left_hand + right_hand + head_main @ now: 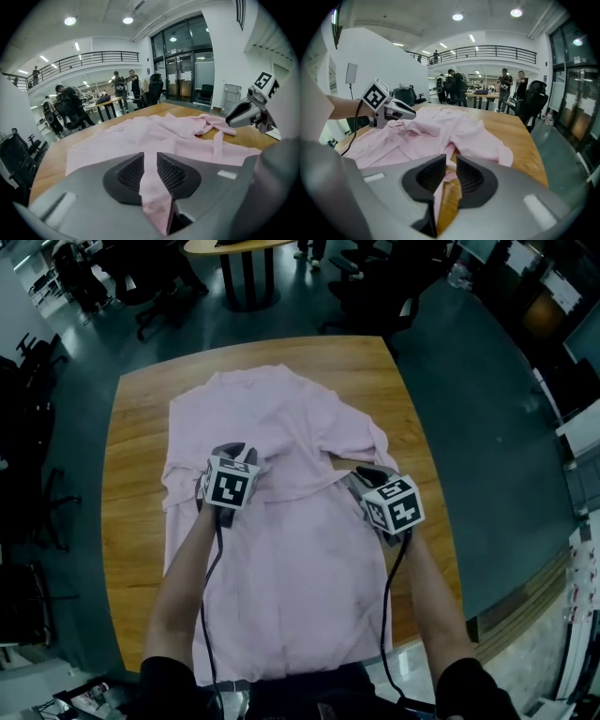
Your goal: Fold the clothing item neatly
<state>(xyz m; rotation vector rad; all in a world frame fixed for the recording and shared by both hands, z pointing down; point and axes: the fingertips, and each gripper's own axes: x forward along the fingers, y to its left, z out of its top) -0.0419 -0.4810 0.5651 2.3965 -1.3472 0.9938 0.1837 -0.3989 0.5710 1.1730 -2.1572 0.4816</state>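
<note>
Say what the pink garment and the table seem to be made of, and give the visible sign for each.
The garment looks like thin woven cloth, perhaps cotton, matte: it creases and drapes softly. The table looks like wood or veneer, smooth with a faint sheen: warm brown with grain streaks, though laminate is possible.

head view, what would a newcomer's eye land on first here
The pink garment dominates, spread over most of the wooden table and running down to its near edge. Near the garment's middle, the left gripper and the right gripper work side by side. Each has a fold of the pink cloth pinched between its jaws.
</note>
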